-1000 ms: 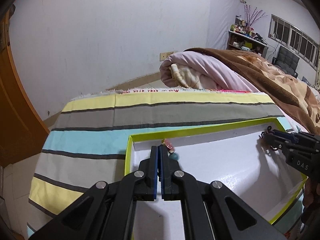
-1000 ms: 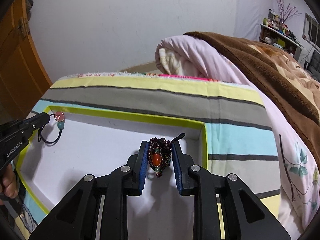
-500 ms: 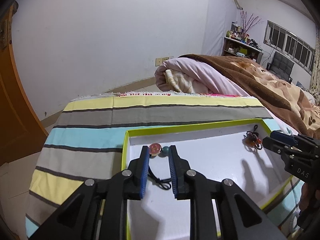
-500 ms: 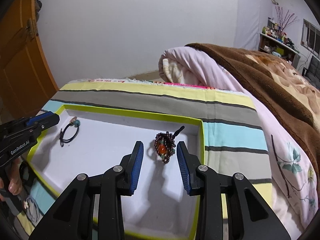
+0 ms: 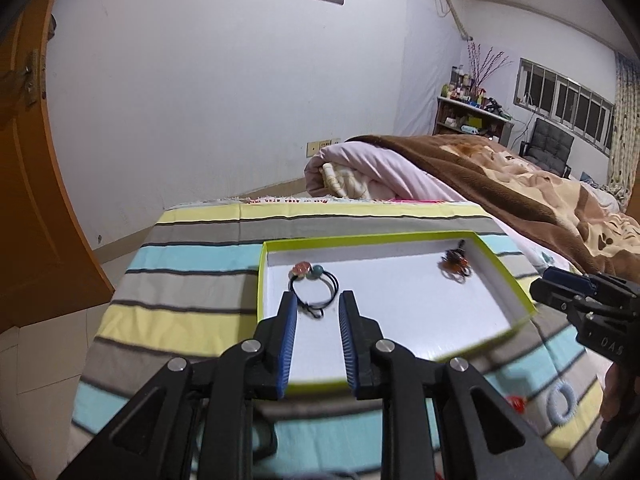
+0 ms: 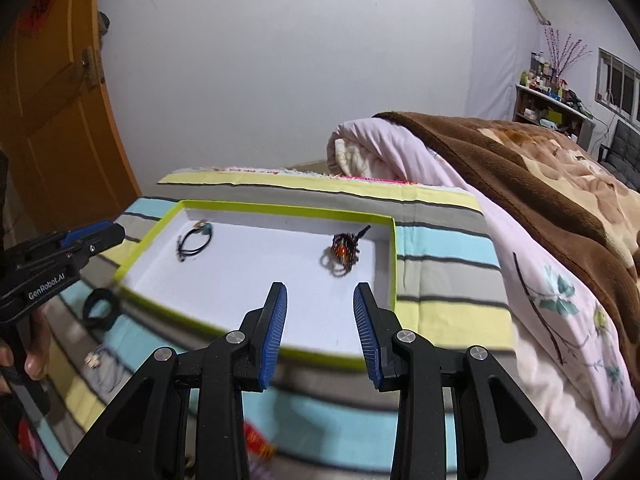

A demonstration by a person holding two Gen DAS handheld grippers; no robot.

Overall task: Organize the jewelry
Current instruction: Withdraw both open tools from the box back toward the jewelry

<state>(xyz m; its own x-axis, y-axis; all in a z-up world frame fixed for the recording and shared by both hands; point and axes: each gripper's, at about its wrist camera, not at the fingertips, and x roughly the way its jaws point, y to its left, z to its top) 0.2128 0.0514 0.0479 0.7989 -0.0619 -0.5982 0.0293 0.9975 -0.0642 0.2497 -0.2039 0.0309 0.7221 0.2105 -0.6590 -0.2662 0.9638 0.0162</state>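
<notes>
A shallow white tray with a lime-green rim (image 5: 360,237) (image 6: 280,210) lies on the striped bedspread. In its left end rests a black cord tie with a pink and a teal bead (image 5: 308,270) (image 6: 196,240). A dark beaded bracelet with an orange bead (image 5: 454,266) (image 6: 343,254) sits in the right end. My left gripper (image 5: 318,296) hovers just short of the cord tie, its jaws opening with nothing between them. My right gripper (image 6: 320,286) stands open and empty over the tray's near edge, back from the bracelet.
On the bedspread in front of the tray lie a black ring tie (image 6: 100,308), a pale blue scrunchie (image 5: 562,402) and a small red piece (image 5: 516,402). A rolled pink quilt (image 6: 400,152) and brown blanket flank the right side. An orange door (image 6: 52,100) stands left.
Both grippers opened, let go of the cord tie and the bracelet in the tray, then pulled back and up. The two pieces now lie loose on the tray floor.
</notes>
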